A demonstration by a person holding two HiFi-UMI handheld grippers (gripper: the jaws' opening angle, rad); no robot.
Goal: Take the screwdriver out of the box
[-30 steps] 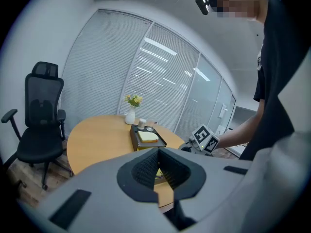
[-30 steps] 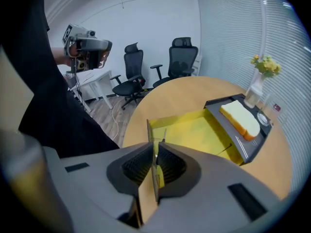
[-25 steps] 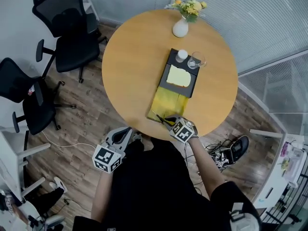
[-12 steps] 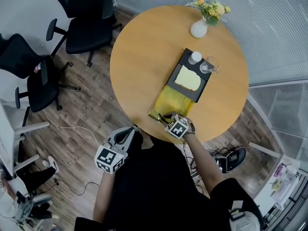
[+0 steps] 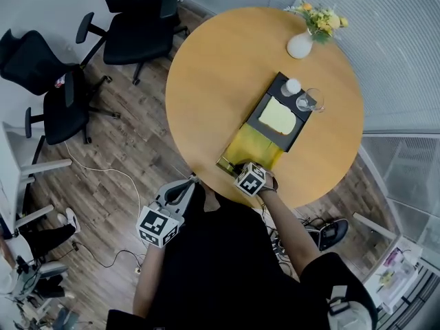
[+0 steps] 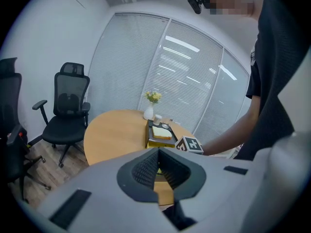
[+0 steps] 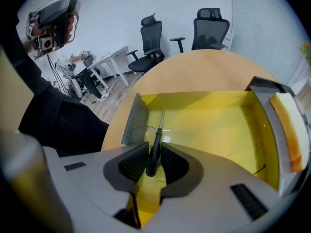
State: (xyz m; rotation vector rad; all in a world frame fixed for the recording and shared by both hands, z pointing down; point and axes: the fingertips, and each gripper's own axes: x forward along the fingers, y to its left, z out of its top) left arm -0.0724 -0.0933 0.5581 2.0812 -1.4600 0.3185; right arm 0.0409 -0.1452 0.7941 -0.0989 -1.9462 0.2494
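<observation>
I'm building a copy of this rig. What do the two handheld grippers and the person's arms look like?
Both the left gripper and right gripper have light grey bodies with dark ribbed pads. Each carries a cube of black-and-white square markers. The person wears a black short-sleeved top.

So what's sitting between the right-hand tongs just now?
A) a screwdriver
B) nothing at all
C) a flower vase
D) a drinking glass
A: the right gripper view shows the right tongs closed on the black handle of the screwdriver, whose metal shaft points out over the yellow box.
</observation>
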